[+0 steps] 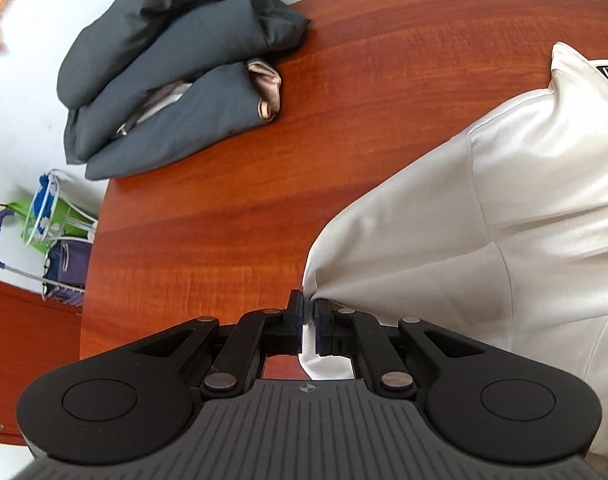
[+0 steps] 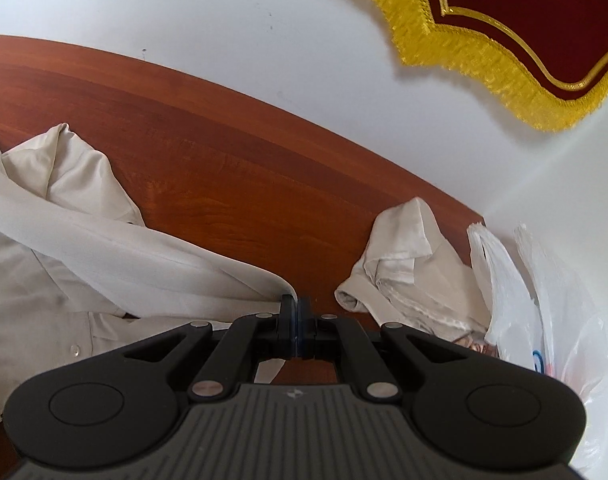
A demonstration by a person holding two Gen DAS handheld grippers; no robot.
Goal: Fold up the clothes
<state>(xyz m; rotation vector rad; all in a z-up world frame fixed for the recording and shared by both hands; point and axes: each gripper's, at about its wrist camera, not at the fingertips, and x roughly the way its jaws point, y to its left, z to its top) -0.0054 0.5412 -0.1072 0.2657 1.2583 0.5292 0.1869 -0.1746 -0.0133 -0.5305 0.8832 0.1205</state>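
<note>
Nearest my lens in both views are my own black jaws. Those of my left gripper point(image 1: 308, 312) are pinched on a bunched corner of the cream shirt point(image 1: 483, 216), with cloth showing in the thin gap between the pads. Those of my right gripper point(image 2: 295, 308) are pressed together on another edge of the same shirt point(image 2: 104, 248), where a folded band of fabric runs into them from the left.

Largest is the reddish wooden tabletop point(image 1: 244, 208), which fills the middle of the left view and crosses the right view as a broad band. Behind it stands a white wall point(image 2: 224, 32).

Next in size, the shirt spreads over the right half of the left view, its collar label at the upper right edge. In the right view it lies at lower left, buttons showing near the bottom edge.

A folded grey garment point(image 1: 176, 68) lies at the upper left of the left view, hanging partly over the tabletop's edge, well apart from the shirt.

A red banner with gold fringe point(image 2: 503, 28) hangs at the upper right of the right view.

Smaller still, a crumpled cream cloth point(image 2: 403, 264) sits at the right of that view, just beside white plastic bags point(image 2: 535, 300).

A wire rack point(image 1: 60, 240) shows at the left edge of the left view.
</note>
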